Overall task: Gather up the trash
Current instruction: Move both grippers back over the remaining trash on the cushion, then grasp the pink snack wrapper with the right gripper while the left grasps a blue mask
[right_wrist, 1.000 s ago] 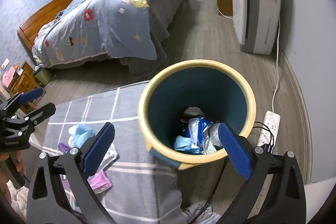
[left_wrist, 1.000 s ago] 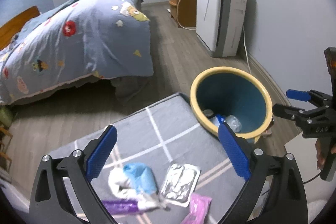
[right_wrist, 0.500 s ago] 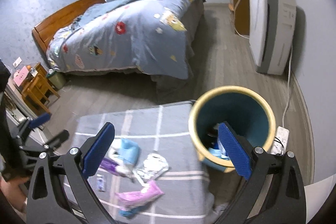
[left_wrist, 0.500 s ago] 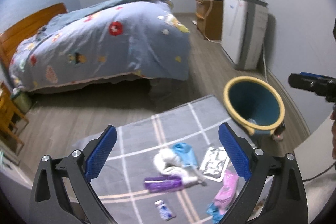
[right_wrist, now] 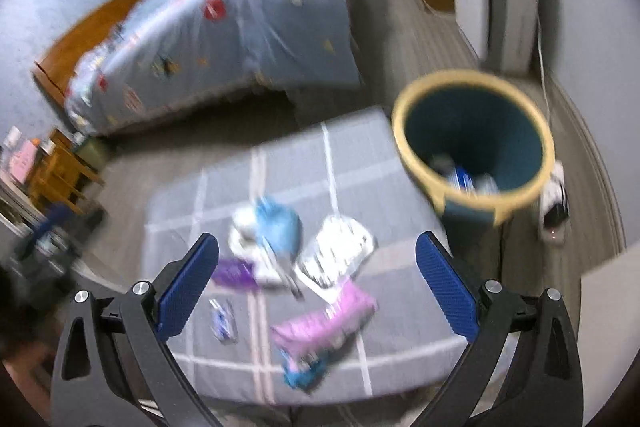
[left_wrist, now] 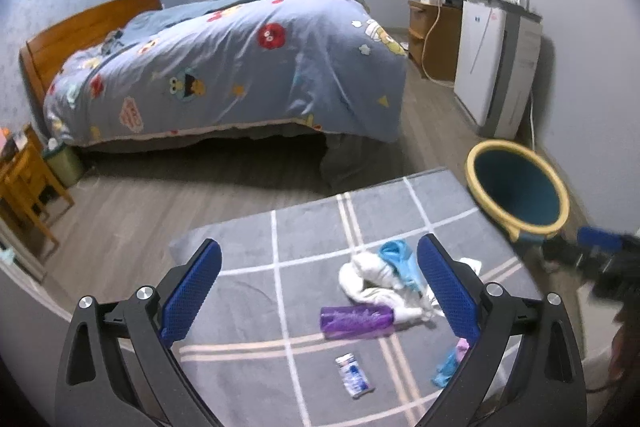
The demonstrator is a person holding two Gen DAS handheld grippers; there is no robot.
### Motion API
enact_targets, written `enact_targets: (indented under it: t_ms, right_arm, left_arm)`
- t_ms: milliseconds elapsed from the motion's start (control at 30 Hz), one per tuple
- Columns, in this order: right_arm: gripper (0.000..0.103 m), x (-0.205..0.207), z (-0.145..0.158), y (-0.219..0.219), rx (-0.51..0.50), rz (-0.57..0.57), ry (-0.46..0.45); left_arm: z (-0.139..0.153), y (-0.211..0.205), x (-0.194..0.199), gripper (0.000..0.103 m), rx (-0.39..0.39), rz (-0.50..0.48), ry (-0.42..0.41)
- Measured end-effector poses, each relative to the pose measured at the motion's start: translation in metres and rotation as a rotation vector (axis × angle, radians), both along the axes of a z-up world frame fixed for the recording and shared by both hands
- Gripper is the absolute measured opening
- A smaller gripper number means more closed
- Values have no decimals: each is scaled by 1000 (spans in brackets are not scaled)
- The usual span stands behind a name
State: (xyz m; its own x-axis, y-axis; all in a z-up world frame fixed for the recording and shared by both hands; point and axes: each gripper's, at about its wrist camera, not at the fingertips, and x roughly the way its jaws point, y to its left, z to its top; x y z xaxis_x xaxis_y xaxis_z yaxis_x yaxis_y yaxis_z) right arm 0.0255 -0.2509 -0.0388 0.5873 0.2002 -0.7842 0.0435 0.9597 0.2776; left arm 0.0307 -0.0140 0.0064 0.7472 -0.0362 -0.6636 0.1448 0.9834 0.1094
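Left wrist view, left to right. Wooden chair (left_wrist: 24,183) at the far left edge; bed (left_wrist: 224,67) under a blue patterned quilt; white appliance (left_wrist: 496,67) against the right wall. Below, a grey surface (left_wrist: 304,227) with pale grid lines carries the trash. Left tool (left_wrist: 318,291): jaws wide apart, nothing between them. Between its fingers lie a white cloth (left_wrist: 368,279) touching a light-blue scrap (left_wrist: 398,259), a purple bottle (left_wrist: 356,321) just in front of the cloth, and a small blue-and-white packet (left_wrist: 354,381) nearest the camera. A pink and blue wrapper (left_wrist: 452,363) is partly hidden by the right finger. The bin (left_wrist: 520,195), yellow-rimmed with a teal interior, stands on the floor just beside the surface's right edge.

Right wrist view, blurred by motion. Right tool (right_wrist: 318,291): jaws wide apart, holding nothing, above the same surface (right_wrist: 360,155). From the left: purple bottle (right_wrist: 236,273), small packet (right_wrist: 224,321), light-blue scrap (right_wrist: 278,225), what appears to be a silver foil pack (right_wrist: 338,255), pink wrapper (right_wrist: 324,323). The bin (right_wrist: 476,147) at right contains several discarded pieces.
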Motion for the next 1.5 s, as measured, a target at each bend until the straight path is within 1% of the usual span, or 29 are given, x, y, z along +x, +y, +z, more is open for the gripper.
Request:
enact_targets:
  t_ms: [100,167,233,300,367,433,500,600,667,733,767,800,833,933,967,1067,1200,1233,1300,1367,1433,1500]
  right_arm:
    - [97,-4,-31,1,-16,-24,78]
    - [97,-8,-45,6,-49,-17,90]
    - [97,-12,-59,13,-88,4,110]
    - [97,-14,-75,23,-98,34,149]
    - [97,-16,-87,35,-105,65,170]
    - [97,-16,-92,46,-123,94,175]
    - [97,-19,-95,61,-166,148,165]
    - [96,-20,-100,78,-200,220,155]
    - [88,-21,-105,87,-232,255,161]
    - [63,-20,-110,91,-264,277,177]
    - [59,-19,-112,92,-275,285,188]
    - [50,-19,-113,92,-282,286,192]
    - [42,-19,-111,92,-286,285,188]
    - [36,-17,-95,91,-304,285,142]
    - [36,-16,-85,90,-305,284,118]
    - [35,-10,-57,83,-267,270,96]
    - [35,7,-18,68,-174,281,79]
    - [35,13,-5,63,-164,294,58]
    - [35,21,10,57,-171,302,22]
    - [35,34,21,45,-143,311,-1]
    - [35,46,24,36,-117,305,-29]
    - [35,53,21,26,-101,286,-44]
  left_arm:
    - [-14,-2,-3,97,60,-12,25]
    - [-22,0,-3,97,76,-12,46]
    - [-32,5,-2,97,64,7,82]
    - [-40,12,0,97,25,39,122]
    - [-45,17,3,97,5,60,144]
    - [-50,21,4,97,-1,77,160]
    - [-52,22,5,97,-1,82,167]
    - [-53,24,6,97,-5,84,174]
    - [-55,25,7,97,-13,87,180]
    - [-58,26,9,97,-17,94,191]
    - [-60,27,11,97,-18,100,200]
    - [-62,27,12,97,-20,104,206]
    - [-63,28,13,97,-25,107,212]
    - [-65,29,16,97,-40,115,218]
    - [-65,29,17,97,-41,115,219]
    - [-68,28,19,97,-30,121,226]
    - [-69,24,27,97,-37,104,225]
    - [-68,22,29,97,-38,97,218]
    - [-70,16,35,97,-48,83,213]
    - [-74,8,41,97,-59,65,219]
    - [-80,-1,47,97,-60,44,228]
    - [-85,-11,53,97,-60,26,234]
